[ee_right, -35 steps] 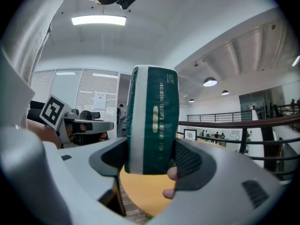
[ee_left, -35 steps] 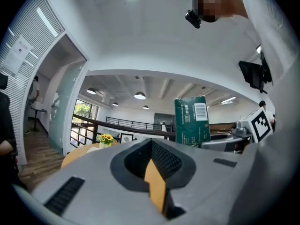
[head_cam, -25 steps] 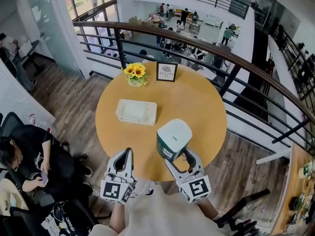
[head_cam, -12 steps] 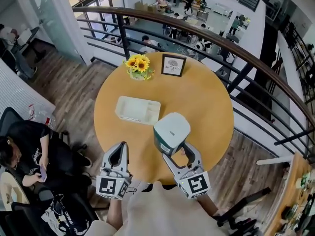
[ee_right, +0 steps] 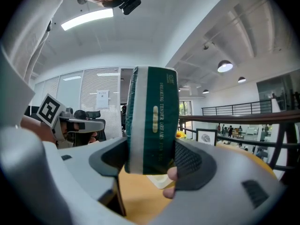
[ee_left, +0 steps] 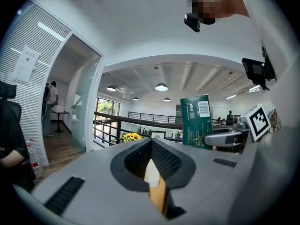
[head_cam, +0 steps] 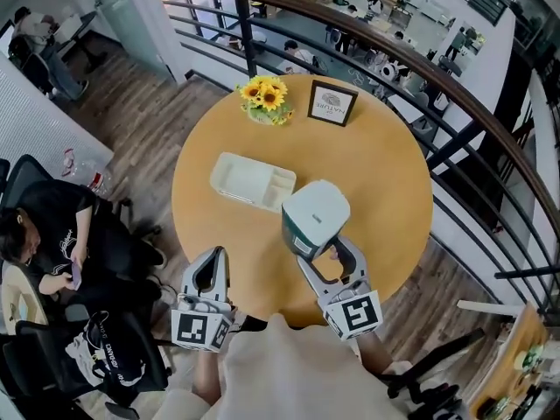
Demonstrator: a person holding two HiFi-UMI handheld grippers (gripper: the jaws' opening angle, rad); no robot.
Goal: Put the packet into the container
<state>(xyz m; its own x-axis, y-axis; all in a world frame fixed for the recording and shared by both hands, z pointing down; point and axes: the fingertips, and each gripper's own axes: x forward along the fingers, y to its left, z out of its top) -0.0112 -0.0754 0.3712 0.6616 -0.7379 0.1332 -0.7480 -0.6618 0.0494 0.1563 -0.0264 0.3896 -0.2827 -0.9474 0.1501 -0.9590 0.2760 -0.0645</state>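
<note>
The right gripper (head_cam: 325,254) reaches out over the round wooden table (head_cam: 385,173). Its jaws squeeze the tall green and white packet (head_cam: 315,219), held upright just beside the white plastic container (head_cam: 252,180). The left gripper (head_cam: 211,269) hangs at the table's near edge, jaws together, holding nothing. The right jaws hide the packet's bottom.

Both arms forward, side by side: left tongs (head_cam: 217,254) closed on nothing; right tongs (head_cam: 324,248) clamped on upright green packet (head_cam: 315,219).
</note>
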